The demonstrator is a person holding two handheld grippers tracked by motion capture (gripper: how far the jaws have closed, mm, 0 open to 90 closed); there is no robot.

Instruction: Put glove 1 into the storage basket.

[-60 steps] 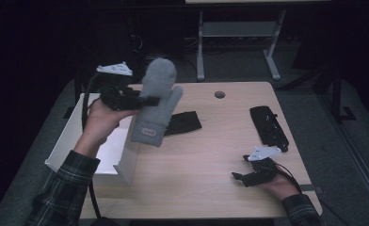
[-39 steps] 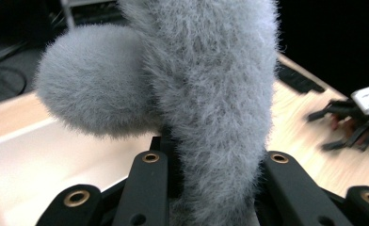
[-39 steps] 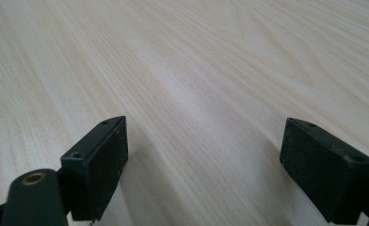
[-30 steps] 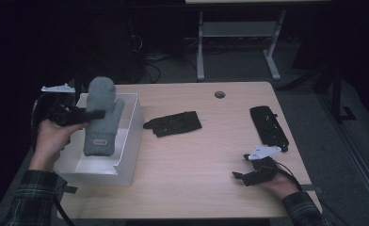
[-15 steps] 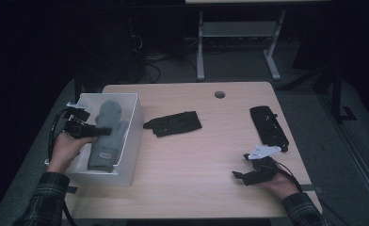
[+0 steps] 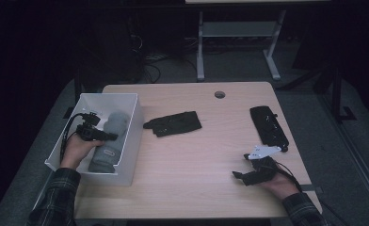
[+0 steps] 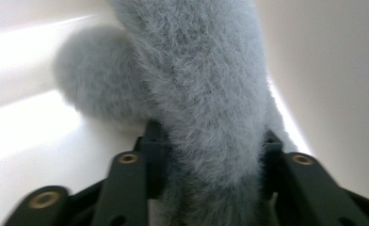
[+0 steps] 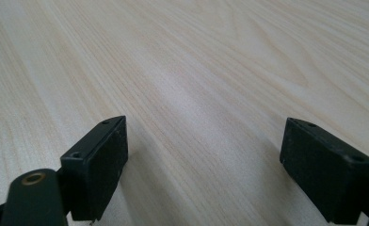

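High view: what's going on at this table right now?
A person's left hand-held gripper is down inside the white bin, its jaws just opening around a fluffy grey slipper that lies in the bin. The right hand-held gripper rests open on the wooden table, holding nothing. Two black items lie on the table.

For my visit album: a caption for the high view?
Left gripper lowers a grey fuzzy slipper into the white bin.
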